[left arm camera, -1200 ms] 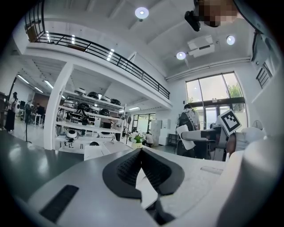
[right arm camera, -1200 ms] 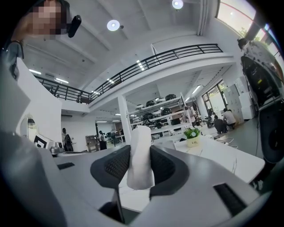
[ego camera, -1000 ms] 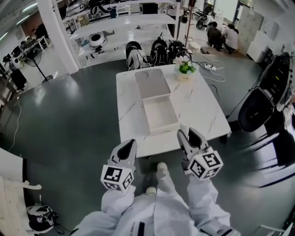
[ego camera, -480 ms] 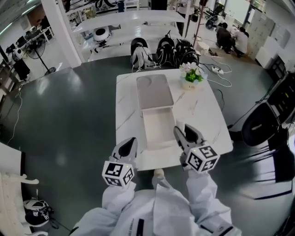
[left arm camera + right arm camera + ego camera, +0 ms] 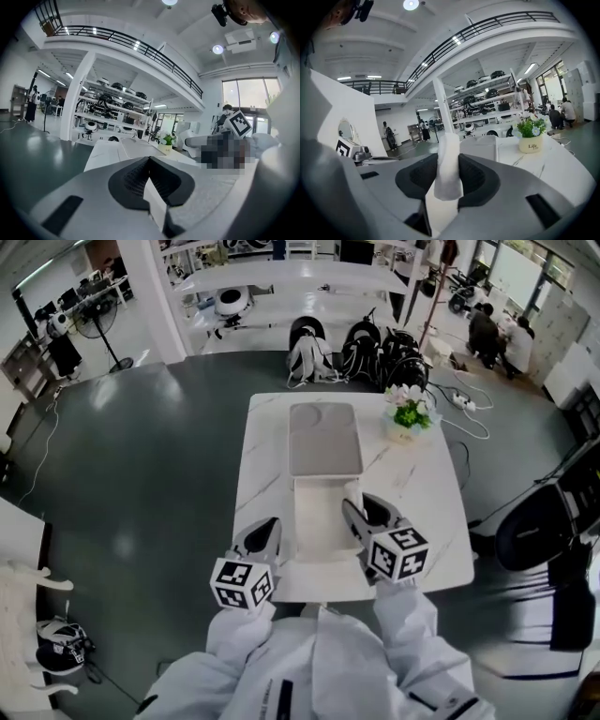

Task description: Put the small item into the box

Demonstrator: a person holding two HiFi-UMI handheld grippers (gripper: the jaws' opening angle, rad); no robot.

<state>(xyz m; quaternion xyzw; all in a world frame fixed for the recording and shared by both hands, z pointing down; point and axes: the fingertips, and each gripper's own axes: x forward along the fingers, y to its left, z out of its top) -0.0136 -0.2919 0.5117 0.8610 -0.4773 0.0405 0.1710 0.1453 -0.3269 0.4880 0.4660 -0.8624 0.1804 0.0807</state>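
Right gripper view showed the right gripper [image 5: 449,161] pinching the small item [image 5: 448,180], a white, soft-looking piece with a rounded top, standing upright between the dark pads. The left gripper [image 5: 150,160] had its jaws pressed together with nothing between them. In the head view, the held item sat at the right wall of the open white box [image 5: 319,521], which stood on the marbled white table [image 5: 427,521]. The left gripper hung at the table's near edge, left of the box. Just beyond the box lay its pale grey lid [image 5: 324,439], and to the right of that a flower pot [image 5: 408,420]. Compared with one second earlier, the right gripper had advanced from the table's near edge, right of the box, up to the box's right wall. Its grip on the item was unchanged.
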